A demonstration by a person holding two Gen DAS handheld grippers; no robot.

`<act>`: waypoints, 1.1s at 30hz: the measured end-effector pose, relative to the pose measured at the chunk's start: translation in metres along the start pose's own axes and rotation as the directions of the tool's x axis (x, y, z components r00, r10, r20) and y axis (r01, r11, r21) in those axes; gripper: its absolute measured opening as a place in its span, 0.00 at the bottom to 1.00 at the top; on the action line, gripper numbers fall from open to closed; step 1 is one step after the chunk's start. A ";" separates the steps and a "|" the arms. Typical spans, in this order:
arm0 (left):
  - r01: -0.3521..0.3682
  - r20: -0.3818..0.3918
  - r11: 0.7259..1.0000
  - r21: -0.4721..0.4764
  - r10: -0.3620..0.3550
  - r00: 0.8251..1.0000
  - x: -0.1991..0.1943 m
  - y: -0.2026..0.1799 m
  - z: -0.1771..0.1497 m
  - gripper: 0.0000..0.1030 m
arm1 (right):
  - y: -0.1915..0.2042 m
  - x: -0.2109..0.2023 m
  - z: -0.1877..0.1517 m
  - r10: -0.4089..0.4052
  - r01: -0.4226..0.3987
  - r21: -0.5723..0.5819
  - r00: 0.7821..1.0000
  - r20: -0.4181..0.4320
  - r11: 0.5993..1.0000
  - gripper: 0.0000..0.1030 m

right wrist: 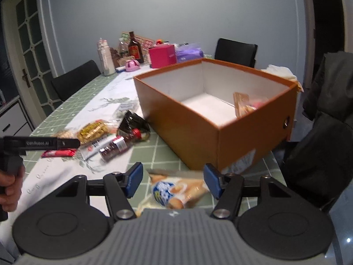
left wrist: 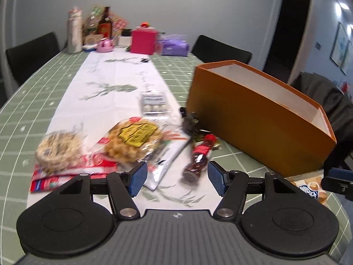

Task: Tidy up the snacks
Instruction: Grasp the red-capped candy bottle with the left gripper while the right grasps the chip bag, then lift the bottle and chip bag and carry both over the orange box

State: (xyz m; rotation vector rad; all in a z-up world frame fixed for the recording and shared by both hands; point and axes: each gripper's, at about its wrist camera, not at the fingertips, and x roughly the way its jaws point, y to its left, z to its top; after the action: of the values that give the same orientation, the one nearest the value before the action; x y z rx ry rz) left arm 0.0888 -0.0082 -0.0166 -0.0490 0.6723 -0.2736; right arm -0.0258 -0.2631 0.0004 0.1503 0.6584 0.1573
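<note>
An open orange box stands on the green table, with one wrapped snack in its right corner. Left of it lies a pile of snacks: a bag of round cookies, rice crackers, red packets, a silver packet and a red-capped bottle. My left gripper hovers open just before the silver packet and bottle. My right gripper is open above a snack bag with a blue logo, its pads either side without touching.
Bottles, a pink box and a purple pack crowd the far end of the table. Black chairs stand around it, and a dark jacket hangs on the chair right of the box. A hand holds the left gripper.
</note>
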 end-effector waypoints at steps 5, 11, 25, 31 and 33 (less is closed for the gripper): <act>0.027 -0.014 0.993 0.112 -0.026 1.000 0.022 -0.021 0.003 0.72 | -0.011 0.002 -0.013 -0.021 0.022 0.041 1.000 -0.019 0.999 0.64; 0.001 -0.050 0.988 0.154 0.007 0.999 0.051 -0.025 0.007 0.72 | -0.016 0.005 -0.017 0.020 -0.016 0.107 0.999 -0.033 0.994 0.65; 0.006 -0.150 0.984 0.177 0.021 0.988 0.087 -0.031 0.005 0.44 | -0.011 0.021 -0.025 0.044 -0.034 0.111 0.995 -0.090 0.993 0.65; 0.032 -0.159 0.981 0.190 -0.001 0.987 0.081 -0.035 0.000 0.33 | -0.011 0.024 -0.026 0.060 -0.047 0.116 0.993 -0.105 0.992 0.61; 0.036 -0.160 0.981 0.193 -0.005 0.987 0.079 -0.036 -0.001 0.33 | -0.011 0.025 -0.026 0.074 -0.061 0.119 0.991 -0.108 0.991 0.53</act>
State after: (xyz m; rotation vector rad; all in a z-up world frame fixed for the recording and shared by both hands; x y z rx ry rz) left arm 0.1394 -0.0636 -0.0607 0.1551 0.8012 -0.3652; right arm -0.0218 -0.2668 -0.0368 0.2771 0.7756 0.1939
